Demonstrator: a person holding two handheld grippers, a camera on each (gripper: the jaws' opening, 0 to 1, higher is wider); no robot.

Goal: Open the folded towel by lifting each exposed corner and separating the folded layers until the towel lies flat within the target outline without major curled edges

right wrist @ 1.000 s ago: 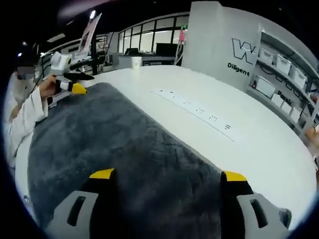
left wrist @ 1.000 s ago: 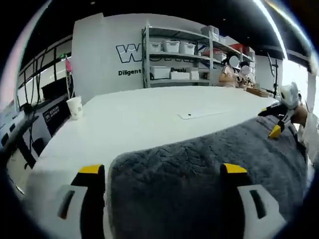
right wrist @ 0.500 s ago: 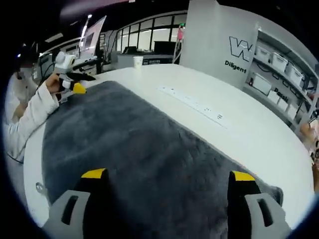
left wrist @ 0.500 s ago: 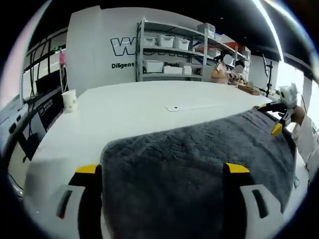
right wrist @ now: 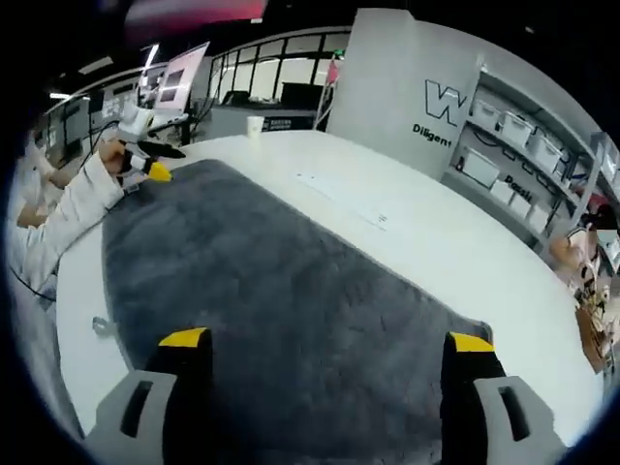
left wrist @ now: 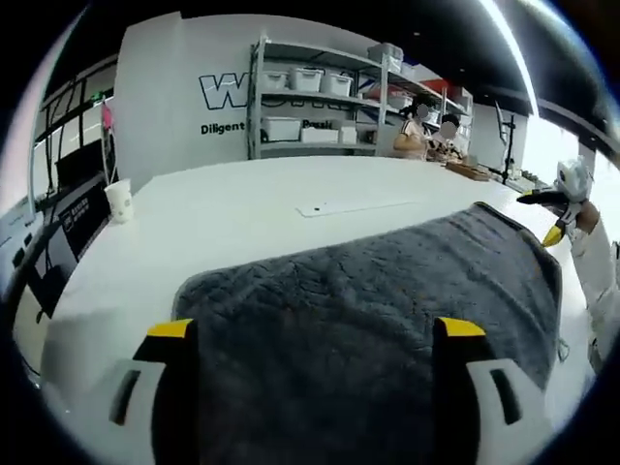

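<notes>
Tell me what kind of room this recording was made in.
Probably a lab or workshop-style office. A large white table holds the grey towel, metal shelving with white storage bins stands against a wall with printed lettering, and monitors sit at nearby desks.

Grey left gripper (left wrist: 310, 334) jaws, yellow-tipped, black inner faces, white sleeve (right wrist: 60, 218)

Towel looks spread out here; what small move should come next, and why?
Probably back both claws off and check the edges: the gray towel already lies spread on the white table, the left claw and right claw both open above it, and no folded layer shows.
</notes>
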